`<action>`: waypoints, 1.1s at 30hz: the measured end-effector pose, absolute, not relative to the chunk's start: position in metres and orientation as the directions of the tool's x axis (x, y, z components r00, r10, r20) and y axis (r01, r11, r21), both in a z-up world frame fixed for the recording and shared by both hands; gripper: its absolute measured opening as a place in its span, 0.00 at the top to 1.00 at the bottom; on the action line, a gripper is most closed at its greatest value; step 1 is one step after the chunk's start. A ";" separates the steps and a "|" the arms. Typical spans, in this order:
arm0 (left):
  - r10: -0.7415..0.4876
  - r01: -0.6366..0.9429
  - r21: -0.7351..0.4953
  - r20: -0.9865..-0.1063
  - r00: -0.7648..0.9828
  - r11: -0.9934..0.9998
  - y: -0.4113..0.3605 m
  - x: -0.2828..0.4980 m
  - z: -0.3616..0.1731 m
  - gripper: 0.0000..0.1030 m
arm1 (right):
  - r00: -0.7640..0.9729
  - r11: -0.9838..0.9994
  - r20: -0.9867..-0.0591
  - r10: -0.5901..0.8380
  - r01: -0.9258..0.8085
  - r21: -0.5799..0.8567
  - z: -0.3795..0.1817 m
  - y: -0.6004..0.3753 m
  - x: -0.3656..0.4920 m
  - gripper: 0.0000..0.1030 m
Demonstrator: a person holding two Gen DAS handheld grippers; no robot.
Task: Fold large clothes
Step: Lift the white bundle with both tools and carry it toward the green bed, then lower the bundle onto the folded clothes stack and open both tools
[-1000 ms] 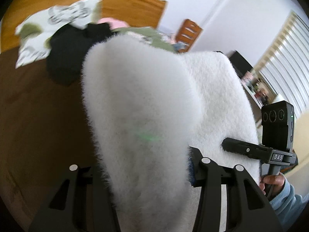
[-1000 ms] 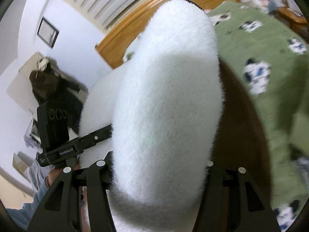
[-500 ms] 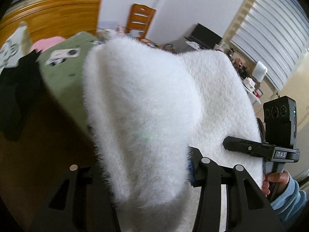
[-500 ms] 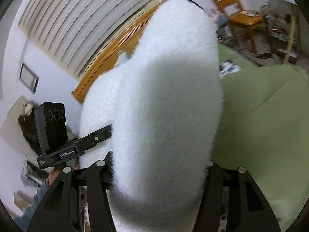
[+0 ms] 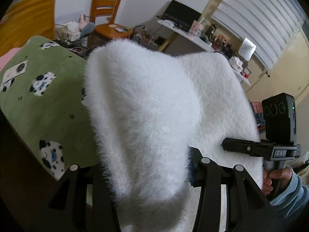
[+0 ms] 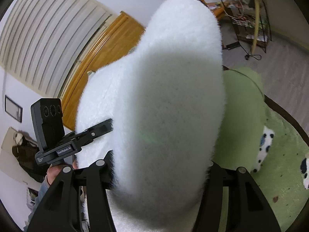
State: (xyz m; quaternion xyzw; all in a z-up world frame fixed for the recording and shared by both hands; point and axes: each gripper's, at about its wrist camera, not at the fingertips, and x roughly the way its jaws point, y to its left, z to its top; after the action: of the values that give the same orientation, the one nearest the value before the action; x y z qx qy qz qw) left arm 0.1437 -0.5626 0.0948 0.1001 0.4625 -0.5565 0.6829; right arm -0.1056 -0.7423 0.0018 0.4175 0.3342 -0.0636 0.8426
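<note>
The fluffy white garment (image 5: 146,112) hides both grippers' fingertips; behind it, the green blanket (image 5: 44,104) is partly covered and blurred.

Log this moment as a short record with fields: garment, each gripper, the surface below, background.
garment: white fluffy garment, bunched, held up between both grippers, off the bed
left gripper: closed on a thick fold of the garment
right gripper: closed on another thick fold
right hand: on its gripper's handle, light blue sleeve
surface below: green blanket with a black-and-white animal print
background: wooden chair, desk with a laptop, window blinds
</note>
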 end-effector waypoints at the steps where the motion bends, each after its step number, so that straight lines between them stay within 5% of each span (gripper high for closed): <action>1: -0.656 0.854 -0.379 -0.753 -0.060 0.357 -0.570 0.145 0.090 0.54 | 0.763 0.640 -0.623 0.174 0.393 0.660 -0.003 -0.747 -0.106 0.47; 8: -0.548 0.887 -0.286 -0.835 -0.047 0.361 -0.591 0.146 0.039 0.48 | 0.694 0.686 -0.703 0.157 0.435 0.583 -0.037 -0.743 -0.094 0.43; 18: -0.599 0.866 -0.339 -0.799 -0.058 0.368 -0.577 0.167 0.013 0.27 | 0.692 0.710 -0.707 0.146 0.424 0.562 -0.035 -0.739 -0.086 0.37; 23: -0.585 0.905 -0.188 -0.808 0.079 0.381 -0.579 0.172 0.030 0.11 | 0.690 0.706 -0.712 0.129 0.440 0.554 -0.025 -0.735 -0.089 0.37; 33: -0.586 0.911 -0.100 -0.792 0.170 0.400 -0.565 0.174 0.067 0.14 | 0.638 0.731 -0.766 0.079 0.485 0.479 -0.009 -0.726 -0.101 0.36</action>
State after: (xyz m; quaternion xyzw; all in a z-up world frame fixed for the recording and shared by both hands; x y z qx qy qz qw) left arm 0.1736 -0.5646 0.0672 0.2050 0.3962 -0.5078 0.7370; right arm -0.1007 -0.7260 -0.0088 0.3458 0.4081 -0.1214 0.8362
